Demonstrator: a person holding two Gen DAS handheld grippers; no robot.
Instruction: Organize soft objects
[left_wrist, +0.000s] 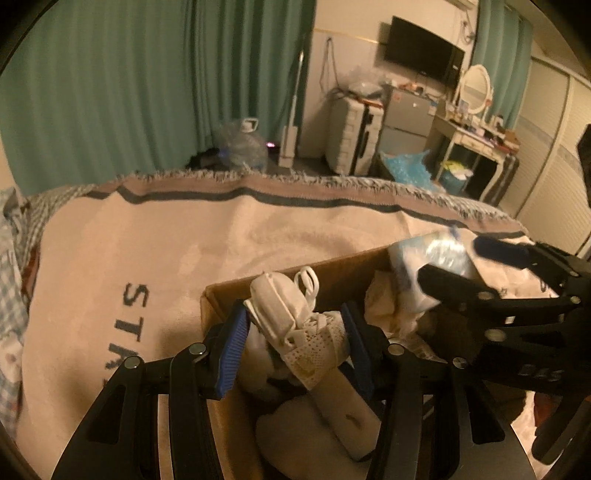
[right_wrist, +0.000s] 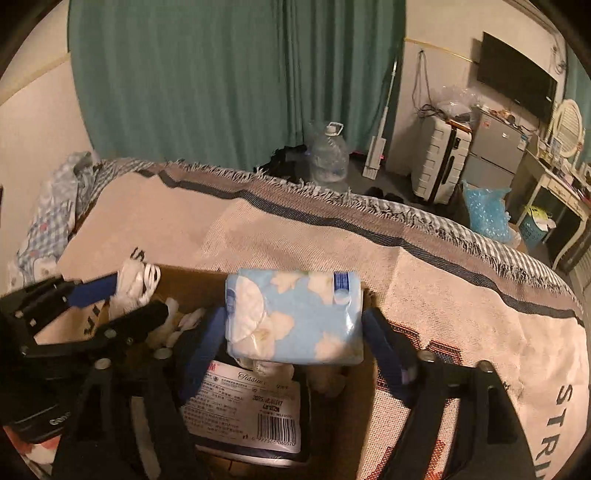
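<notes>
Over open brown cardboard box on beige woven blanket: our left gripper clamps white lace fabric bundle; right gripper pinches pale-blue floral tissue pack. We lower both inside box walls before releasing; avoid collision.

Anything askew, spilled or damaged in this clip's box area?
Nothing spilled or damaged. The cardboard box is simply crammed: the left gripper holds white lace fabric over it, the right gripper a blue floral tissue pack, above another tissue pack inside.
</notes>
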